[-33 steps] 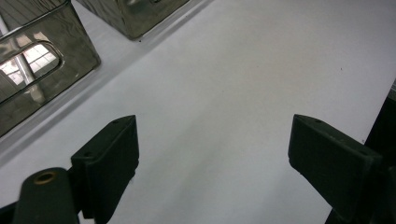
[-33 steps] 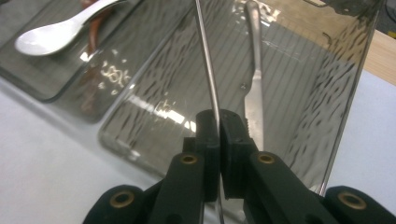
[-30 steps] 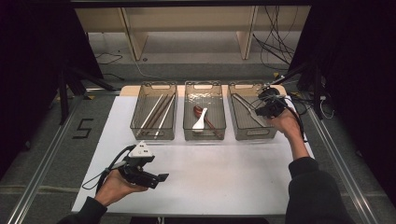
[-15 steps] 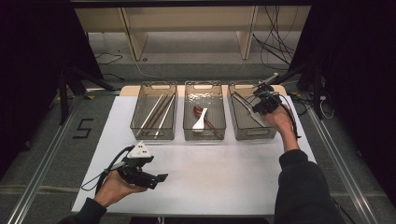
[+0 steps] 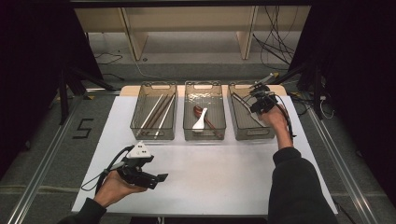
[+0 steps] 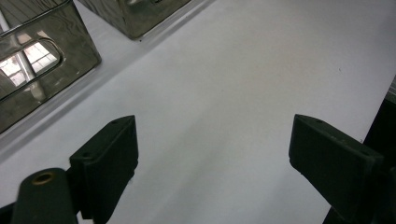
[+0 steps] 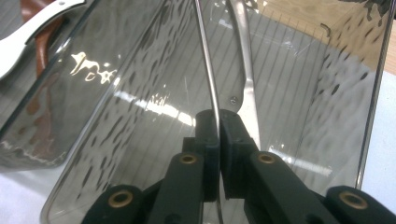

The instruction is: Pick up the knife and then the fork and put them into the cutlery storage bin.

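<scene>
A white table (image 5: 224, 172) carries three clear bins in a row along its far edge: the left bin (image 5: 154, 111), the middle bin (image 5: 204, 110) and the right bin (image 5: 250, 114), standing just beside one another, long sides parallel.

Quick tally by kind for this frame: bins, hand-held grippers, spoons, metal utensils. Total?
clear bins: 3
hand-held grippers, left and right: 2
spoons, white spoon and brown spoon: 2
metal utensils, clamped utensil and loose utensil: 2
Total: 9
The sticks in the left bin are too fine to count, so they are left out.
</scene>
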